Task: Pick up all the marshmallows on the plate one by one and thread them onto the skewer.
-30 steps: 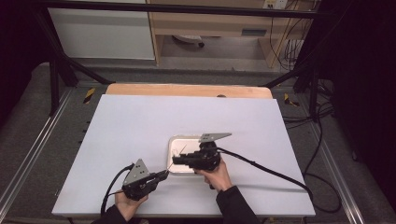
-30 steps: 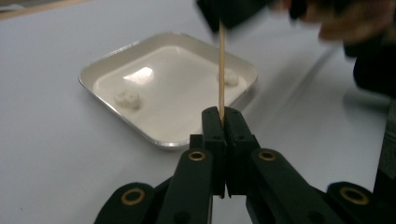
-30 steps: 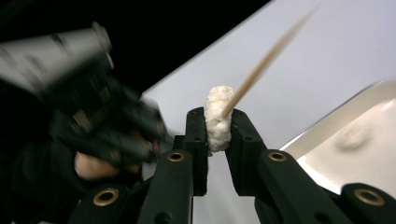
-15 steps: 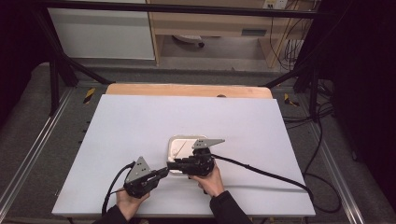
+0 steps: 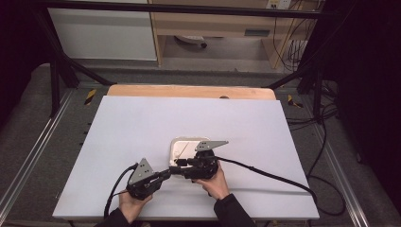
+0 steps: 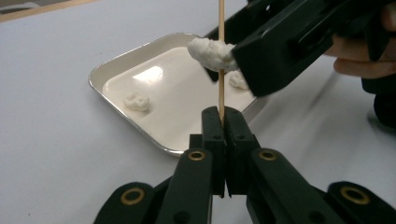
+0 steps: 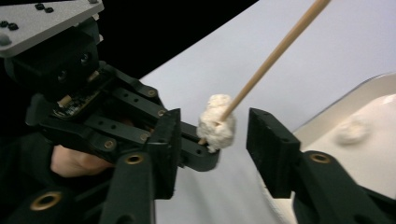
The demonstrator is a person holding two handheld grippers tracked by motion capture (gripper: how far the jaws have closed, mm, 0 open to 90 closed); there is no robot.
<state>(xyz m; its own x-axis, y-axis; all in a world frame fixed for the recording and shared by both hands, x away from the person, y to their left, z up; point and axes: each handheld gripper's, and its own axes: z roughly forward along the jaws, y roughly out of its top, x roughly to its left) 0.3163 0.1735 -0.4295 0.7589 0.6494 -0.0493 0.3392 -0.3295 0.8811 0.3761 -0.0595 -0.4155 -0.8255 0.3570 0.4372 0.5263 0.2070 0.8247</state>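
Note:
My left gripper (image 6: 223, 116) is shut on the lower end of a thin wooden skewer (image 6: 221, 56) that stands upright. A white, soft lump (image 7: 216, 127) is threaded on the skewer just above those jaws. My right gripper (image 7: 215, 127) is open, with one jaw on each side of the lump and a small gap to each. In the high view, the left gripper (image 5: 166, 173) and right gripper (image 5: 177, 168) meet tip to tip at the near edge of a small white tray (image 5: 176, 143).
The tray (image 6: 100, 74) holds two more white lumps, one at its left (image 6: 137, 101) and one partly behind the right gripper's jaw (image 6: 238, 80). The white table (image 5: 142, 123) spreads around it. A cable (image 5: 265, 175) trails right from the right gripper.
The right gripper has shifted slightly toward the person and the left gripper, so its jaws now flank the skewer. The left gripper has barely moved.

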